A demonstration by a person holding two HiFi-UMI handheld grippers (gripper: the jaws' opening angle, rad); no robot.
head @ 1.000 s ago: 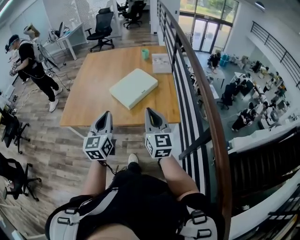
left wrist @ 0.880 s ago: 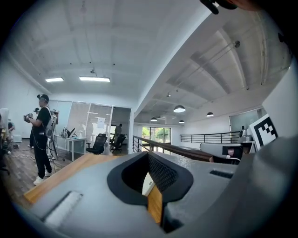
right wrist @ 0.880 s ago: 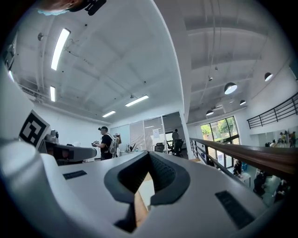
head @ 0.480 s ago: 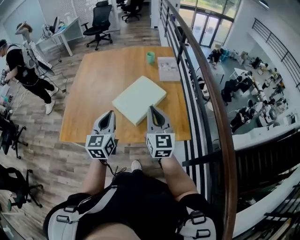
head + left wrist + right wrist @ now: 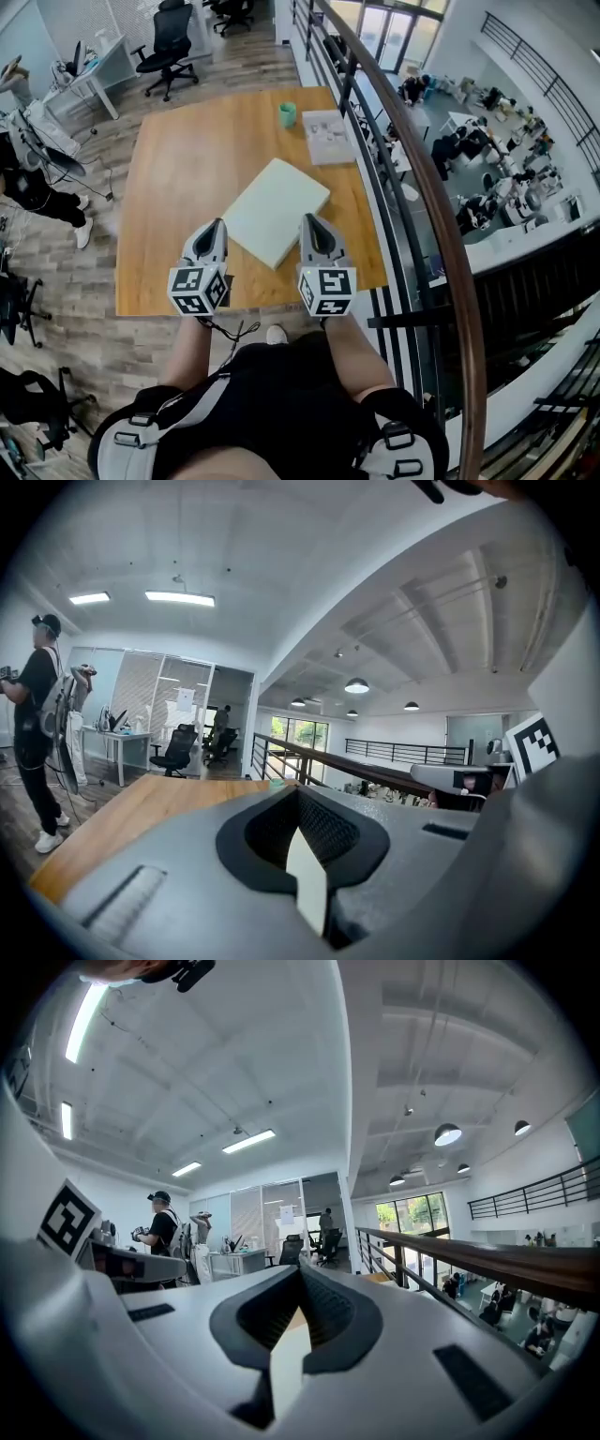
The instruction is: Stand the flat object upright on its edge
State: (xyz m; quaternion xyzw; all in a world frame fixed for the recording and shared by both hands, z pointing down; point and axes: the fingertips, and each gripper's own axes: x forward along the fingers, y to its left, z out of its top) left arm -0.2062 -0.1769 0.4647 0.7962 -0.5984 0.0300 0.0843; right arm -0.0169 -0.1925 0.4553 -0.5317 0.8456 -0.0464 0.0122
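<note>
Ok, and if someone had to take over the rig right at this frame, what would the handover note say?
Left hand-held gripper: shut, empty, beside the near left side of the flat box.
Right hand-held gripper: shut, empty, at the box's near right side.
The box lies flat on the wooden table; a green cup and a booklet sit near the far edge.
Done: nothing yet.
Left: tip the box up and stand it on its edge.

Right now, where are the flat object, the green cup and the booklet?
Flat object [image 5: 275,211]: head view, middle of its top face.
Green cup [image 5: 288,115]: head view, its side wall.
Booklet [image 5: 328,138]: head view, middle of its cover.
</note>
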